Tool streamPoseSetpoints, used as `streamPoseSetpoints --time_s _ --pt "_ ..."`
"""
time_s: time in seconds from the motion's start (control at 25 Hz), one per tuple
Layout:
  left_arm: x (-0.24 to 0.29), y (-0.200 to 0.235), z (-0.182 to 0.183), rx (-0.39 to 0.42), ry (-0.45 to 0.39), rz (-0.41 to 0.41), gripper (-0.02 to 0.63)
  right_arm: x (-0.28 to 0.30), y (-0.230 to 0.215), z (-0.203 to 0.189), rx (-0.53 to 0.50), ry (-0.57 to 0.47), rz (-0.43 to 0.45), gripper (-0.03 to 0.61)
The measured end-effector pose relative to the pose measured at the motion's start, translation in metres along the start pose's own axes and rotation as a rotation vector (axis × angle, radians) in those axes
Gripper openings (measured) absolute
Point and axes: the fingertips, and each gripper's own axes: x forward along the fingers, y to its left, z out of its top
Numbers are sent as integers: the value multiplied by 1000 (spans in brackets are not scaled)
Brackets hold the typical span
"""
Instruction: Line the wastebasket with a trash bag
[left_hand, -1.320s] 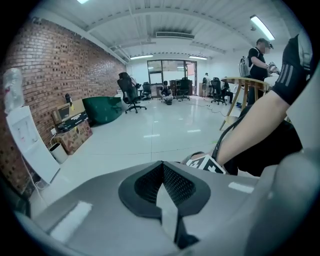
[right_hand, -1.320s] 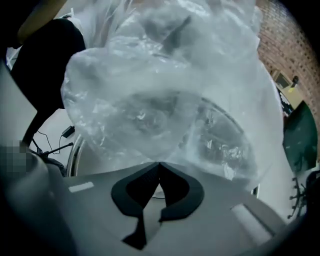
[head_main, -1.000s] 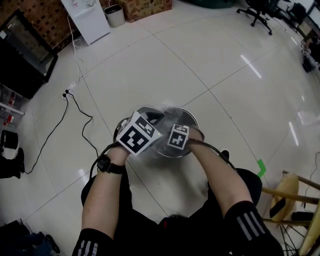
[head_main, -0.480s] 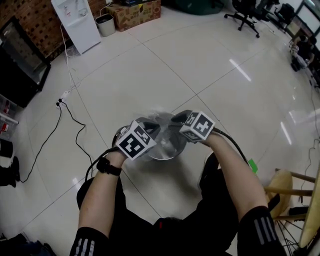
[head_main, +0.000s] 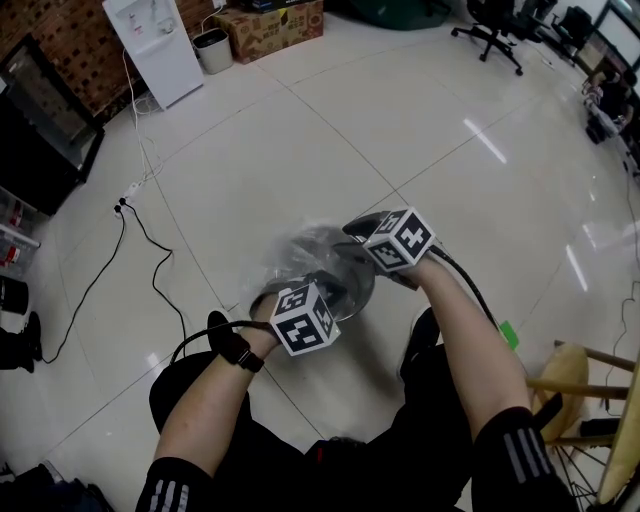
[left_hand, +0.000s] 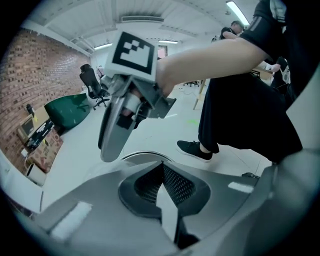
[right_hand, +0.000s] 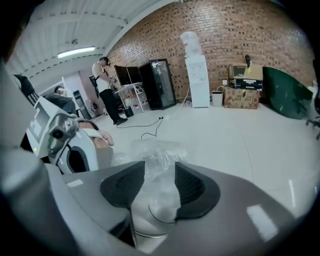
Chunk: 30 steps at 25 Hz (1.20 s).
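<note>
Film of the clear trash bag (right_hand: 159, 150), draped on the wastebasket (head_main: 350, 290), showed only in the right gripper (right_hand: 160, 175) view, between spread fingers that had just been opening. The left gripper (left_hand: 162, 167) view showed fingers pressed together. Pale tiled floor (head_main: 300, 150) ran to a brick wall (right_hand: 235, 30). Both grippers angled down over the rim.

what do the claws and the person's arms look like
Both the left claw and the right claw have grey plastic bodies with dark dimpled pads. Each carries a white cube with black square markers and trails a black cable. The person wears black short sleeves with white stripes and a black wristwatch on the left wrist.
</note>
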Motion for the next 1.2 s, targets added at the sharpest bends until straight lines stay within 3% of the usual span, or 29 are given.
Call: streamPoseSetpoints --time_s 0.28,0.4,0.56,0.6,0.64,0.68,0.72,1.0,1.08,1.2 --pt "1 -12 8 55 -9 -26 -6 17 18 25 75 -76 119 213" --pt "2 -18 9 61 -17 -38 -6 27 13 20 26 -25 55 241" --pt "2 -27 10 81 -19 -59 -6 40 -11 -6 -151 118 -123 242" --pt "2 -28 10 84 -19 -62 -6 43 -14 -13 -181 146 -141 235" --pt "2 -28 9 85 -18 -63 -6 45 -16 -19 -195 170 -144 172" --pt "1 -28 9 85 -18 -64 -6 46 -16 -26 -196 195 -137 39" --pt "0 -27 9 84 -19 -63 -6 45 -14 -33 -190 227 -119 6" --pt "-2 -22 11 74 -24 -58 -6 55 3 -88 -146 423 0 6" --pt "1 -25 11 76 -19 -66 -6 61 6 -99 -138 438 25 6" --pt "4 -28 7 81 -2 -74 -6 60 -6 -101 -128 421 -11 6"
